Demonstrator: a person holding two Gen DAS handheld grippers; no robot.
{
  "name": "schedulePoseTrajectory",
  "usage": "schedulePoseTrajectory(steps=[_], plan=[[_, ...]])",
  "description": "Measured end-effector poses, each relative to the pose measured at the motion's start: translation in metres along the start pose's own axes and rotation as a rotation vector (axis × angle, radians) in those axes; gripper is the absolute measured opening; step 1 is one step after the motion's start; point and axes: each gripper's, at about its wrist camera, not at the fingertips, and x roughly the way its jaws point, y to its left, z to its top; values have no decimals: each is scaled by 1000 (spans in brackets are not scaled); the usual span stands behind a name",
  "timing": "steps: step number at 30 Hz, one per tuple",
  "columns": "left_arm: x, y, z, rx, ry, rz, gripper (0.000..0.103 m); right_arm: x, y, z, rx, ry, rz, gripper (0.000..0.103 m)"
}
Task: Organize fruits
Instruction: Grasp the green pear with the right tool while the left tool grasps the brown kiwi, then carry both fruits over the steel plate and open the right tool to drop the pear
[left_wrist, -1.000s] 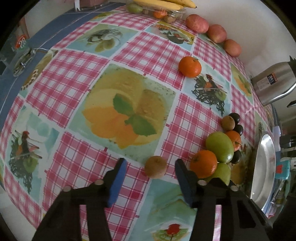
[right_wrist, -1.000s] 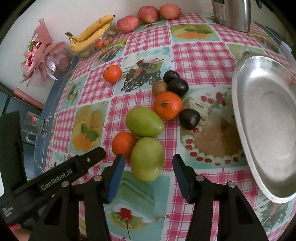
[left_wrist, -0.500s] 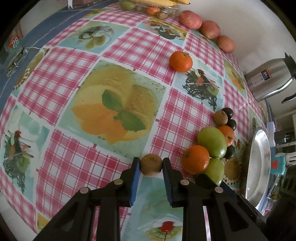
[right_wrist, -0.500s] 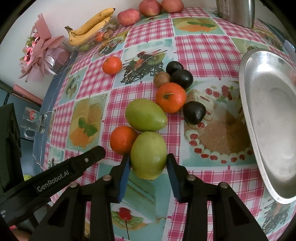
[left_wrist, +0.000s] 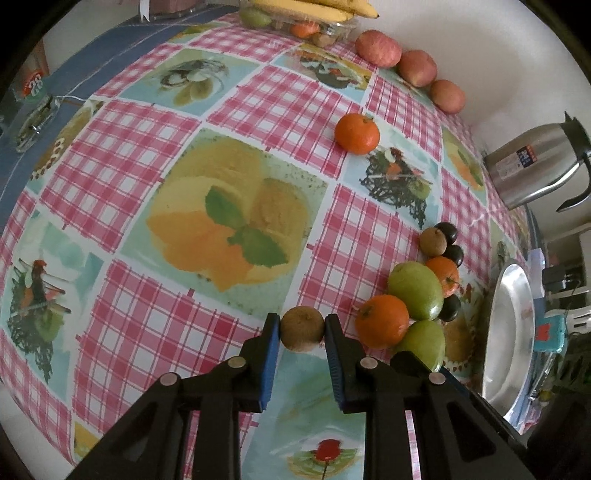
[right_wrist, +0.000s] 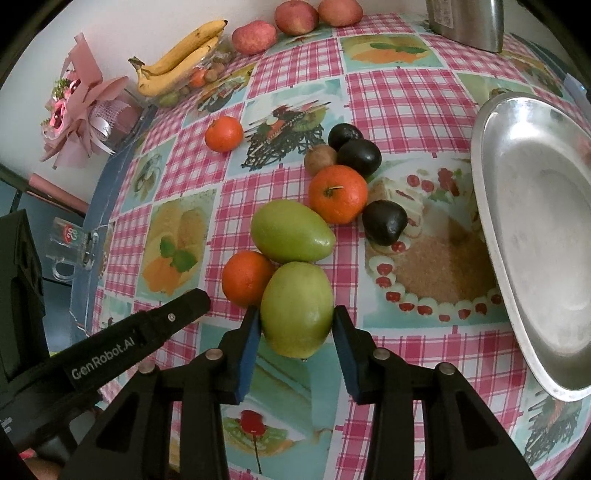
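Both tongs loaded, tray empty
Left gripper (left_wrist: 302, 329) clenches the small brown round kiwi (left_wrist: 302, 328); right gripper (right_wrist: 296, 325) grasps the big green oval mango (right_wrist: 296, 309); shiny metal oval tray (right_wrist: 491, 236), at 3 o'clock, holds nothing yet.

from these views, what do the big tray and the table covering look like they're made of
Tray: looks like metal, probably stainless steel or aluminium, with a dull brushed silver finish; it gives soft blurry reflections and has a thin rolled rim.
Table covering: likely wipeable plastic or oilcloth, going by its smooth printed checks and fruit pictures and faint sheen, though coated fabric is possible.

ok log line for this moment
left tool: shut on kiwi | right tool: shut on green mango | tray: empty
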Motion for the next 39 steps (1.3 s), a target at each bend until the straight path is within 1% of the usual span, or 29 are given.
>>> schedulePoseTrajectory(steps=[6,10,15,18,25,28,31,36,39], plan=[[-22,2,1,-12,-62,-33,26,-24,5,2,-10,-77,43,41],[-38,-3,3,-17,-104,-55,26,-41,8,5,-17,-132,47,41],[-50,-16,6,-11,-128,-54,26,-46,4,7,-2,-146,35,41],[-51,-25,10,1,-123,-49,26,-46,-4,9,19,-144,27,41],[-49,-48,18,1,-103,-76,26,-55,-30,13,77,-175,-44,41],[-46,-64,20,21,-99,-83,26,-62,-51,15,133,-195,-90,41],[-41,-90,19,68,-85,-101,26,-69,-73,14,193,-214,-115,41],[-33,-129,13,150,-66,-133,26,-83,-106,11,291,-243,-186,41],[-28,-152,7,208,-54,-144,26,-93,-122,7,327,-260,-222,41]])
